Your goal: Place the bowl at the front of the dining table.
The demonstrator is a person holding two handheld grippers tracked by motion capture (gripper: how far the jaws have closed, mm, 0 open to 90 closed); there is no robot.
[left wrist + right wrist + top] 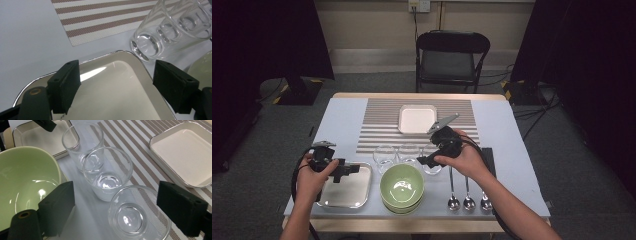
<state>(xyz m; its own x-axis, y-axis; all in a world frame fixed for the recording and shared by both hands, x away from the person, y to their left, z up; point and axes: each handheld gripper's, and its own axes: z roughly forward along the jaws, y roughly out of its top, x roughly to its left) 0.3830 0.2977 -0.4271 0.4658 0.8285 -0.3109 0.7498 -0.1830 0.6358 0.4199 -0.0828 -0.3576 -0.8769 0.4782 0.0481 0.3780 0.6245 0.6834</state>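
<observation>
Right gripper view: right hand-held gripper, jaws wide, directly above nearest glass; glass upright, between jaws. Left hand-held gripper wide, farther, over metal tray.

Top centre, a black folding metal chair stands on grey carpet floor before a beige wall; dark curtains fill both upper corners.
</observation>
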